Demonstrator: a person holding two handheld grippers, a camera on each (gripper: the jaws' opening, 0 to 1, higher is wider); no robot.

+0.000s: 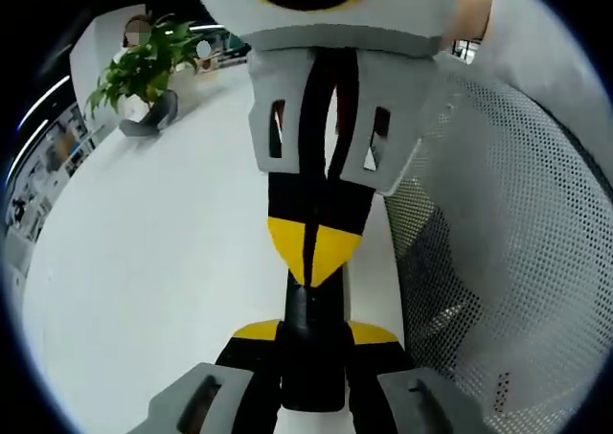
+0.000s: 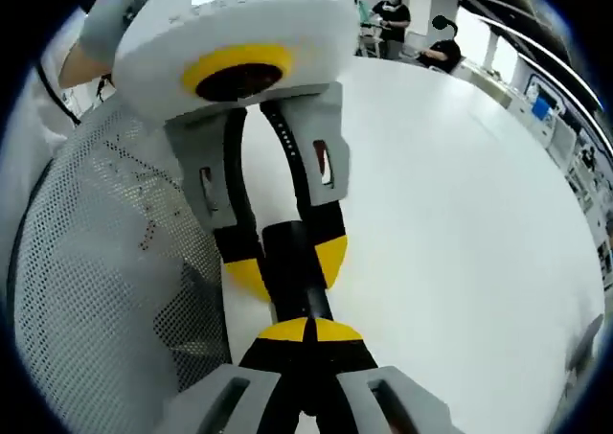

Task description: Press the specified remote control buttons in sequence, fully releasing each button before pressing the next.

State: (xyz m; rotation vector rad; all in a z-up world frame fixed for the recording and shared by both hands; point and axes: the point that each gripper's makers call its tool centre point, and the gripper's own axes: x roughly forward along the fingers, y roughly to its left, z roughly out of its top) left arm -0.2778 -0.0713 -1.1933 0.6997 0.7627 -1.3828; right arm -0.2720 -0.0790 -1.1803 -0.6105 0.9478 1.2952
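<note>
Between both grippers: black remote [image 1: 311,348], L [image 1: 311,333] clamped.

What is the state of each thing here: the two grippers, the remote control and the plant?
left gripper: shut on the remote control, one jaw on each side.
remote control: clamped between the left jaws, above the white table.
right gripper: shut, yellow tips together, seemingly touching the remote control.
potted plant: upright on the table's far edge.
</note>
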